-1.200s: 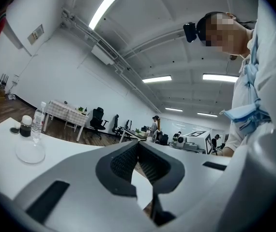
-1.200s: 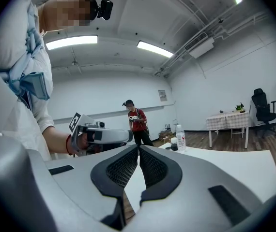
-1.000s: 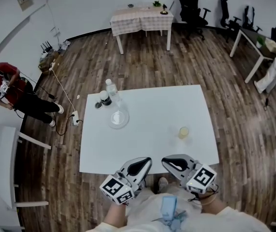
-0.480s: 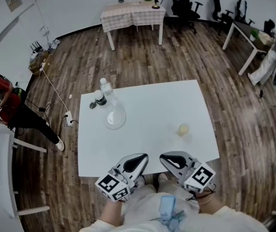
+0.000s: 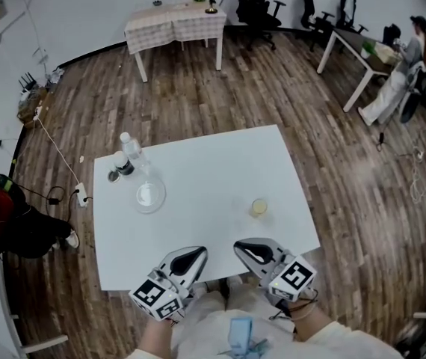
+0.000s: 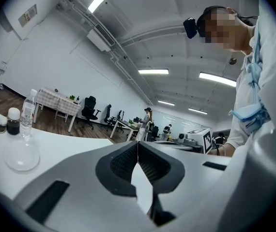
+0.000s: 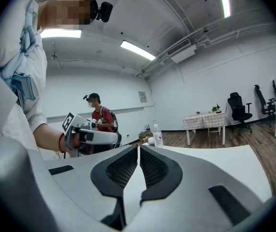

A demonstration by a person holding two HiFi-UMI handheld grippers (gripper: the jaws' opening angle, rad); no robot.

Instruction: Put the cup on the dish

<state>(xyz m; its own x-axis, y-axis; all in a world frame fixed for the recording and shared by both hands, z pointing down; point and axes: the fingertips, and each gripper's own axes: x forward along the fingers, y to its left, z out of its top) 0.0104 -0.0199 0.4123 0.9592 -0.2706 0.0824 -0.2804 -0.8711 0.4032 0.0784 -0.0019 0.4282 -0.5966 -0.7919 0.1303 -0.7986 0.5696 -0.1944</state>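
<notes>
A small yellowish cup (image 5: pixel 258 207) stands on the white table (image 5: pixel 213 170), right of its middle. The clear glass dish (image 5: pixel 149 195) lies near the table's left edge; in the left gripper view the dish (image 6: pixel 21 157) is empty. My left gripper (image 5: pixel 190 256) and right gripper (image 5: pixel 244 248) hover side by side over the table's near edge, well short of both objects. The left gripper (image 6: pixel 137 144) is shut with nothing between the pads. The right gripper (image 7: pixel 139 149) is shut and empty too. Neither gripper view shows the cup.
A clear water bottle (image 5: pixel 129 149), a small dark jar (image 5: pixel 121 163) and a loose cap (image 5: pixel 112 176) stand behind the dish at the table's far left corner. A person in red (image 7: pixel 99 117) is off to the left. Another table (image 5: pixel 174 27) and office chairs (image 5: pixel 254 2) stand far back.
The head view has swung, so the table and room slid left in the picture. Both grippers stay shut at the near edge and have sunk slightly.
</notes>
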